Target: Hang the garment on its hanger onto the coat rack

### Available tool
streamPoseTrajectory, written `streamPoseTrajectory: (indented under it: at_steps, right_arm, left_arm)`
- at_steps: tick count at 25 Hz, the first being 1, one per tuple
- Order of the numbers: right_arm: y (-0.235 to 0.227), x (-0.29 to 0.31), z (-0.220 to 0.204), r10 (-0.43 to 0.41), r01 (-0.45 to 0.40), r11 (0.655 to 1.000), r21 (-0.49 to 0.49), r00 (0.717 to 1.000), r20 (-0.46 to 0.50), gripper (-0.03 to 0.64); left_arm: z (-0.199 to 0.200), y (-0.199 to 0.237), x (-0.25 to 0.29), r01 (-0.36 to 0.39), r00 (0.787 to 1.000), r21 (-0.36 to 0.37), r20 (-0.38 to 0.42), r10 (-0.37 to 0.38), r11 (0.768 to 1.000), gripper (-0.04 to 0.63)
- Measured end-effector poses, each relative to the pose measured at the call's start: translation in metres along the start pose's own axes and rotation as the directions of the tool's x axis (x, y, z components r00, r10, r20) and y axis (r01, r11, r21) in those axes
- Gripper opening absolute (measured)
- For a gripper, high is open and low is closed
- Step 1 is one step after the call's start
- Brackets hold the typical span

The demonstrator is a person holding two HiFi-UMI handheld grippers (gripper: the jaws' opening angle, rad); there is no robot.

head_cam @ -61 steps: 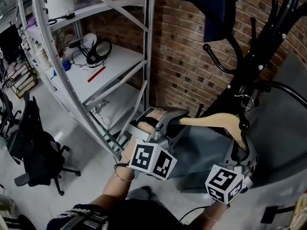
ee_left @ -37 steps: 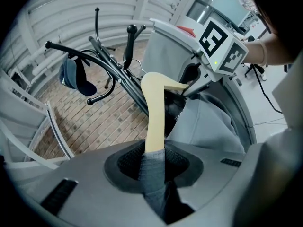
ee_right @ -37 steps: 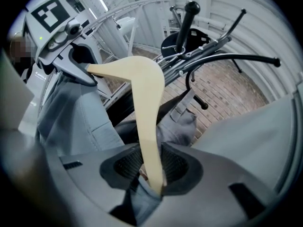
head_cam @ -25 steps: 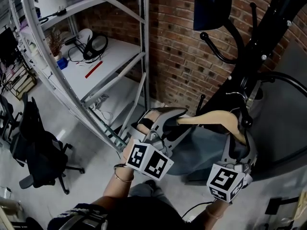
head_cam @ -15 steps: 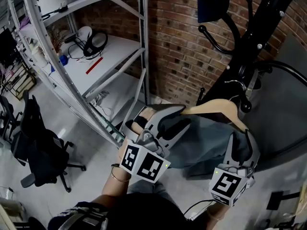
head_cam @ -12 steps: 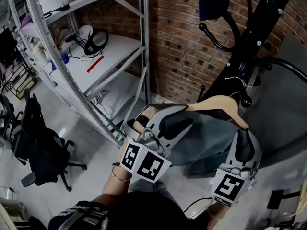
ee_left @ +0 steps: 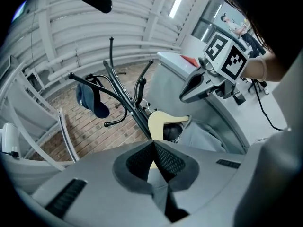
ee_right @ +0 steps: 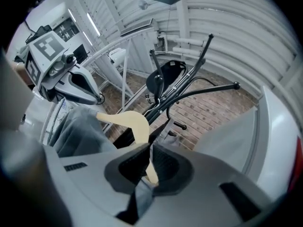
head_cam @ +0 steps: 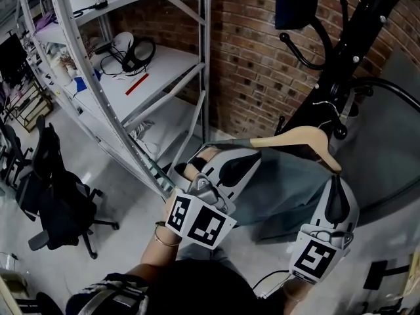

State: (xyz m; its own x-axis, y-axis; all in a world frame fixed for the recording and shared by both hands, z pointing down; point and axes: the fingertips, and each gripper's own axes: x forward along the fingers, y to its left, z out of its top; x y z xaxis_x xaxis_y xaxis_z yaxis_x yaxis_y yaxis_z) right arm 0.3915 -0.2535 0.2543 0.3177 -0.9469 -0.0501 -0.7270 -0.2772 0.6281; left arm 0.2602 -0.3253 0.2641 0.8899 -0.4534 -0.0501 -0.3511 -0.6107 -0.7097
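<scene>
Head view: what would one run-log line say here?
pale wooden hanger with grey garment: hung on black coat rack | left tongs: shut | right tongs: closing, hanger end between

No legible text anywhere

The left tool (head_cam: 248, 155) is pointing at the left end of the wooden hanger (head_cam: 295, 138) with its jaws together. The right tool (head_cam: 335, 181) is closing its jaws with the hanger's right tip between them. The grey garment (head_cam: 279, 186) is draping below the hanger, whose wire hook is sitting against the black coat rack (head_cam: 344, 64) before the brick wall (head_cam: 249, 58).
</scene>
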Motion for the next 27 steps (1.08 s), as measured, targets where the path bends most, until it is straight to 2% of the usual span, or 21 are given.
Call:
streamPoseTrajectory:
  at_steps: [9, 20, 23, 27]
  right_arm:
    - [0.002, 0.0, 0.005, -0.014, 0.013, 0.999, -0.037, 1.0, -0.025, 0.027]
    - [0.004, 0.003, 0.006, -0.019, 0.018, 0.999, -0.031, 0.999, -0.038, 0.026]
    - [0.004, 0.007, 0.007, -0.022, 0.021, 0.999, -0.028, 0.999, -0.04, 0.026]
    - [0.004, 0.011, 0.005, -0.024, 0.022, 0.999, -0.033, 0.998, -0.053, 0.026]
  left_arm:
    - [0.001, 0.008, -0.006, -0.033, 0.999, 0.003, 0.008, 0.033, 0.999, 0.003]
    - [0.004, 0.031, -0.009, -0.142, 0.989, -0.049, 0.038, 0.144, 0.989, 0.003]
    - [0.0, 0.031, -0.006, -0.135, 0.99, -0.06, 0.027, 0.136, 0.989, 0.003]
    - [-0.008, 0.024, 0.001, -0.072, 0.997, -0.072, 0.007, 0.073, 0.995, 0.003]
